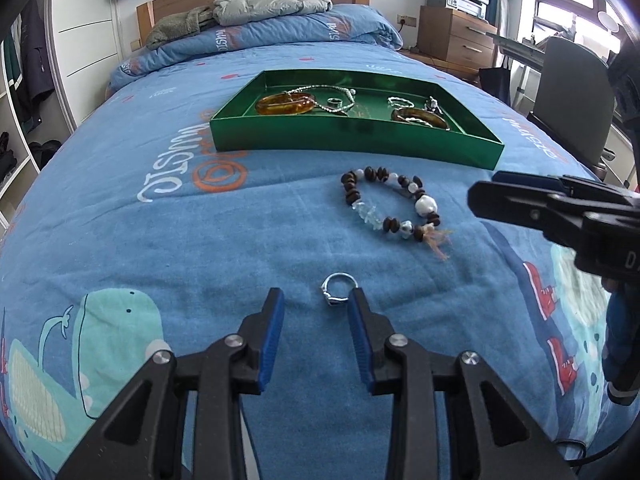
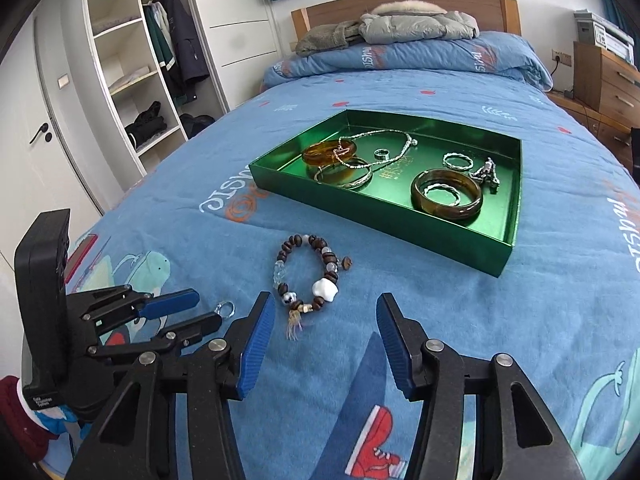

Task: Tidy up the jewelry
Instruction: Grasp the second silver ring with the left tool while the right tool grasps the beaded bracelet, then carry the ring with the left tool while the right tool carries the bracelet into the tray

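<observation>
A green tray (image 1: 352,142) (image 2: 384,210) sits on the blue bed and holds amber bangles (image 1: 285,104) (image 2: 446,194), a silver chain, rings and a charm. A beaded bracelet (image 1: 390,204) (image 2: 308,276) lies on the bedspread in front of the tray. A small silver ring (image 1: 337,290) (image 2: 226,309) lies nearer. My left gripper (image 1: 318,300) (image 2: 204,308) is open, low over the bed, its tips on either side of the ring. My right gripper (image 2: 326,308) (image 1: 486,196) is open and empty, just short of the bracelet.
The bed has a blue cartoon-print bedspread (image 1: 160,240), with a folded quilt and a grey jacket (image 1: 272,4) at the headboard. A wardrobe (image 2: 132,72) stands on the left, wooden drawers (image 1: 460,36) and a chair (image 1: 568,92) on the right.
</observation>
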Available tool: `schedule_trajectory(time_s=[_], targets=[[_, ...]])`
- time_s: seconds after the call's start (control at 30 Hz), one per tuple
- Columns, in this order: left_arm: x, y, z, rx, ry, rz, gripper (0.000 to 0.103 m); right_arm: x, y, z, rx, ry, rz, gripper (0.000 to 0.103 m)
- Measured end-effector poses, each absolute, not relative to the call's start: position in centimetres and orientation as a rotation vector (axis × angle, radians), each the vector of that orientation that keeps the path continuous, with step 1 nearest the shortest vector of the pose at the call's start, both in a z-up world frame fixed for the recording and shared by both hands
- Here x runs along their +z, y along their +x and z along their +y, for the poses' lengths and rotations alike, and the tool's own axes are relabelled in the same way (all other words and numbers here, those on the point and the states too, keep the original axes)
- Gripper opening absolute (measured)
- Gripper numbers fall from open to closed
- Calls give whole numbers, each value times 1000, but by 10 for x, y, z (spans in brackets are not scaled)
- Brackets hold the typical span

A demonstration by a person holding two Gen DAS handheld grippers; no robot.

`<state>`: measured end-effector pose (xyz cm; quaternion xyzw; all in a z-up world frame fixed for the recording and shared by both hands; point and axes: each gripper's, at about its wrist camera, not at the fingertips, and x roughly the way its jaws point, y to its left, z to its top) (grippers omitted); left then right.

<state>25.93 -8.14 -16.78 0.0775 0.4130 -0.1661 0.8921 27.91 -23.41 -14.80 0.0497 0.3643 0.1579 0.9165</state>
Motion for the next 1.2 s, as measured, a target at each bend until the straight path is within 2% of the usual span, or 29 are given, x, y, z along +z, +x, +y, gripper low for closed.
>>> schedule_trajectory(time_s=[0.17,0.23,0.4,0.5,0.57,0.67,1.2], targets=[[-173,263,-87,-363,175,858,31,-161,302,-221,357,102,780,48],[-174,265,-88,-369,176,855,31,-166,311,-217,364,98,792,41],[-176,267,-88,-382,172,847,30,-178,327,-212,367,88,818,32],[-178,267,-88,-394,174,839,25,-183,332,-213,380,84,824,31],[-178,268,-89,-401,175,836,19,-186,334,-213,386,67,829,27],[-178,268,-88,-407,172,833,18,-188,334,-215,383,51,831,20],[-165,251,-76,-378,123,801,18,-161,277,-229,345,142,749,17]])
